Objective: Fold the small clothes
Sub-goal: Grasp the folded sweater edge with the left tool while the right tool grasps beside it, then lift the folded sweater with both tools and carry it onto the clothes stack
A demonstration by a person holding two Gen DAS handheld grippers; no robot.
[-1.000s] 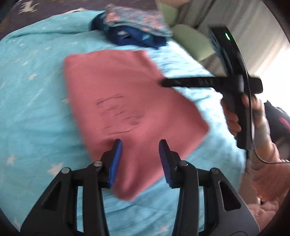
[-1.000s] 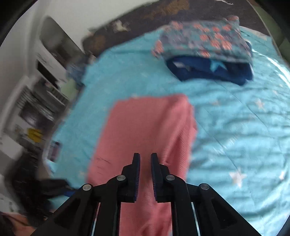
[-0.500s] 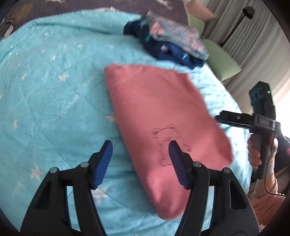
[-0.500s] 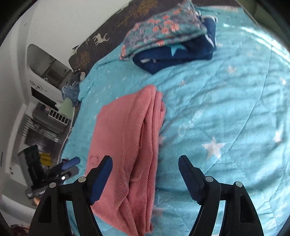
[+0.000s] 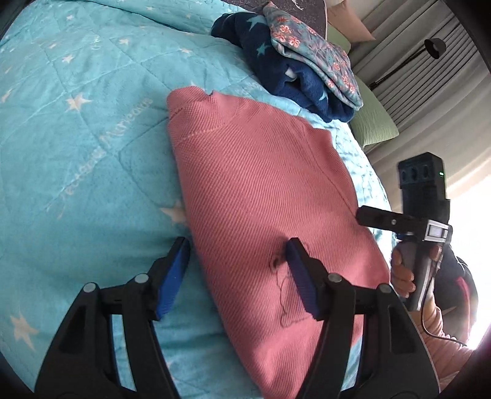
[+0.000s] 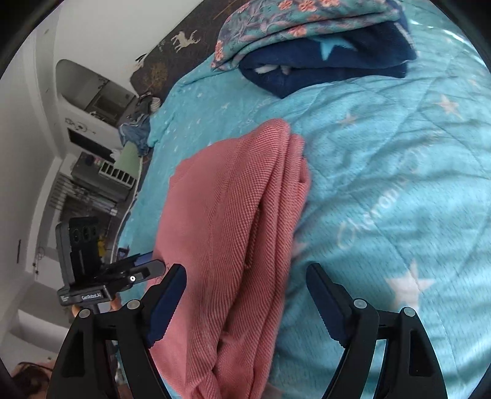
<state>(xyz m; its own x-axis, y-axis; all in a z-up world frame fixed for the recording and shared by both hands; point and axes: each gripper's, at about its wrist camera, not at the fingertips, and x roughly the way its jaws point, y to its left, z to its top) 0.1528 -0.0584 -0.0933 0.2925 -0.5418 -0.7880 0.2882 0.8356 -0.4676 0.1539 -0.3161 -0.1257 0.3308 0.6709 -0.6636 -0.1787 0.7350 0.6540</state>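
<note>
1. The left claw (image 5: 236, 270) fills the lower part of its own view with its blue pads apart. They have just been opening, and nothing is pinched. One pad hangs over the pink garment (image 5: 260, 196) and the other over the bed's quilt, just off the garment's left edge.

2. The right claw (image 6: 245, 294) sits at the bottom of its view, spread wide. A second ago it was nearly together over the cloth, and it has just been opening. Its pads now straddle the stacked folded edges of the pink garment (image 6: 227, 221) without pressing on them.

3. Both claws have let go, so the fold just made appears finished. The garment lies free as a narrow folded strip in the middle of the turquoise star quilt (image 5: 76, 138).

4. It is still long, so I judge that a further fold across its length, or a move to the stack, comes next.

5. At the right edge of the left view, a hand (image 5: 402, 276) holds the right tool's handle.

6. Farther back, in the upper part of both views, a floral garment (image 6: 291, 18) sits on a navy star garment (image 6: 331, 61). This pile is well apart from the pink piece.
</note>
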